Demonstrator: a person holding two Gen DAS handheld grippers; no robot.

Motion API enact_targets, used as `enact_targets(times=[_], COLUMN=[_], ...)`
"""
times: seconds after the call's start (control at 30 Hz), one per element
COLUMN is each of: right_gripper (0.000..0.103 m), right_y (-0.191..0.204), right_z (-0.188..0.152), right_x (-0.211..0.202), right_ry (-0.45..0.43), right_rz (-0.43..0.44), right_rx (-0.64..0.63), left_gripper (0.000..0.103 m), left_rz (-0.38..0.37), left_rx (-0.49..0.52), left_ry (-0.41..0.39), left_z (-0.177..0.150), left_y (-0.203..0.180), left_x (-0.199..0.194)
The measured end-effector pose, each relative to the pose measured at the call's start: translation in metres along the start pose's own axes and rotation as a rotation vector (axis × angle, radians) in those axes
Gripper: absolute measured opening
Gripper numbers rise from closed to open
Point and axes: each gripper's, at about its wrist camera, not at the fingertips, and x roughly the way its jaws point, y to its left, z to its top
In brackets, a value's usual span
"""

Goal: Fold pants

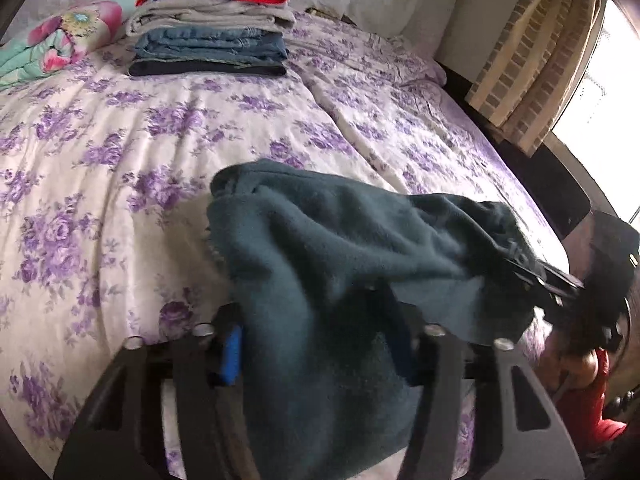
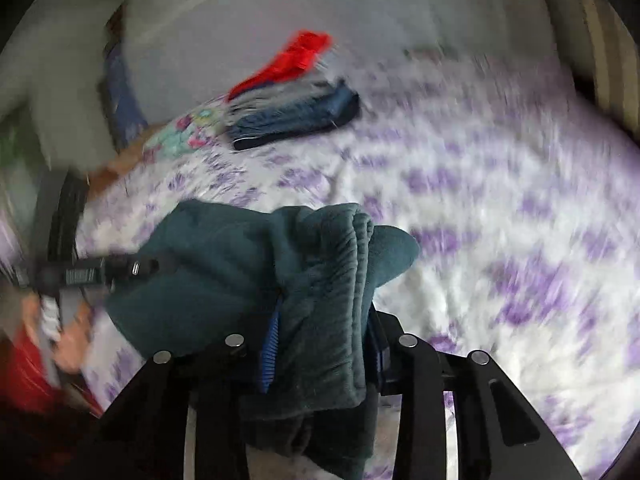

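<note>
A bed (image 1: pixel 120 152) with a purple-flowered sheet fills both views; only the left wrist view shows the curtain (image 1: pixel 532 52) and window at far right. A stack of 4 folded garments (image 1: pixel 212 32) sits at the far side. The dark teal pants (image 1: pixel 340 264) hang above the sheet, bunched between the left gripper (image 1: pixel 320 344) and right gripper (image 2: pixel 324 344), each clamped on the cloth. The right wrist view is motion-blurred; fabric hides most of the fingers.
</note>
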Motion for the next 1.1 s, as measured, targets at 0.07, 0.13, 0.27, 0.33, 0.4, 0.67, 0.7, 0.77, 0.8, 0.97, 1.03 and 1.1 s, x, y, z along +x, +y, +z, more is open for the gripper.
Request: enact_targets(times=[0.07,0.13,0.27,0.33,0.4,0.67,0.7,0.77,0.8,0.97,1.03,1.1], right_gripper=[0.045,0.065,0.058,0.042,0.033,0.028,0.028,0.028,0.028,0.028,0.029,0.030], right_y=[0.001,-0.020,-0.047,-0.039,-0.025,0.007,0.012,0.016,0.016,0.018,0.019,0.017], right_z=[0.001,-0.002,-0.002,-0.003,-0.001,0.087,0.108,0.139,0.160,0.223,0.236,0.241], right_x=[0.011,0.034,0.034,0.025,0.015,-0.002,0.003,0.017,0.031,0.103,0.134,0.168], right_ry=[0.039,0.144,0.143,0.111,0.069,-0.072,-0.097,-0.117,-0.126,-0.139,-0.129,-0.105], right_rz=[-0.018,0.034,0.154,0.121,0.086,0.102,0.100,0.103,0.116,0.106,0.093,0.073], right_rx=[-0.025,0.090,0.227,0.187,0.131,0.004,-0.016,-0.029,-0.020,0.004,0.011,0.020], left_gripper=[0.048,0.061,0.070,0.050,0.024,0.016,0.016,0.016,0.016,0.016,0.017,0.018], left_rz=[0.004,0.024,0.029,0.055,0.038,0.111,0.135,0.180,0.222,0.342,0.371,0.413], left_rx=[0.006,-0.013,0.006,0.050,0.086,0.141,0.149,0.158,0.160,0.136,0.121,0.106], left_ry=[-0.001,0.030,0.058,0.033,0.009,-0.159,-0.187,-0.221,-0.249,-0.302,-0.293,-0.269], left_z=[-0.001,0.003,0.008,0.005,0.003,0.046,0.060,0.087,0.106,0.170,0.185,0.198], left_y=[0.000,0.004,-0.001,-0.009,-0.015,-0.017,-0.015,-0.009,-0.002,0.036,0.052,0.074], left_x=[0.000,0.010,0.018,0.015,0.008,-0.041,-0.049,-0.058,-0.061,-0.048,-0.033,-0.010])
